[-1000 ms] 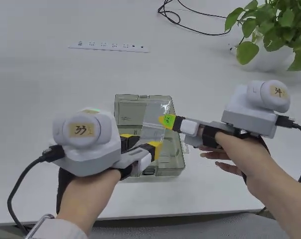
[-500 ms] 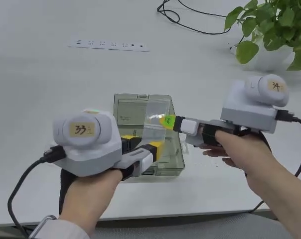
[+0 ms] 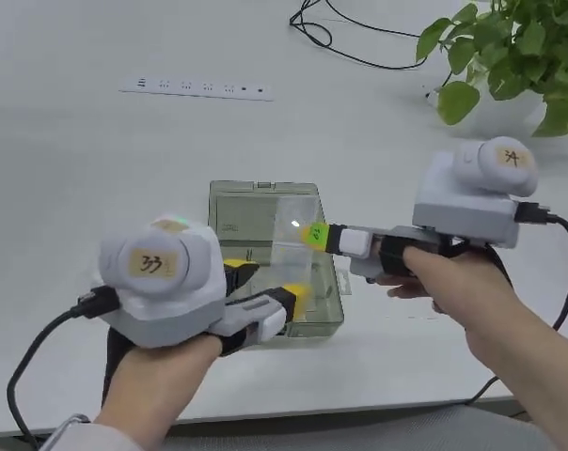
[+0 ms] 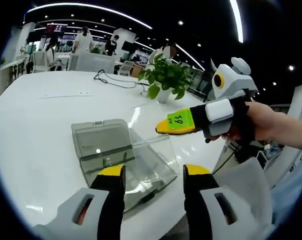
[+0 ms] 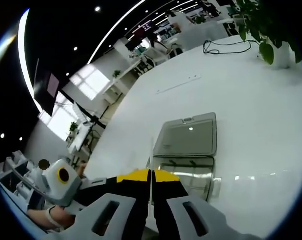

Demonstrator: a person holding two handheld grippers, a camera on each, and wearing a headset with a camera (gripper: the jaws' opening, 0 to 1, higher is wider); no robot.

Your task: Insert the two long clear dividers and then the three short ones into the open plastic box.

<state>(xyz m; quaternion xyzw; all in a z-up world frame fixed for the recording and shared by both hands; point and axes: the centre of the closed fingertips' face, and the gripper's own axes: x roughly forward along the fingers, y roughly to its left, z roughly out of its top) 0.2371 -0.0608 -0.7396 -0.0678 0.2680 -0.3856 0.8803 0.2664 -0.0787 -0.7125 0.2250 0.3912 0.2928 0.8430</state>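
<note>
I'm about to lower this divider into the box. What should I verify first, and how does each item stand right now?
1. Right gripper holds the divider: ok, jaws shut on its edge.
2. Left gripper free to help: ok, jaws open, nothing between them.
3. Lid out of the way: ok, it lies flat behind the box.
4. Divider over the box opening: ok.
5. Divider lined up with the wall slots: cannot tell, clear plastic against clear plastic.
6. Other dividers already seated: cannot tell.
</note>
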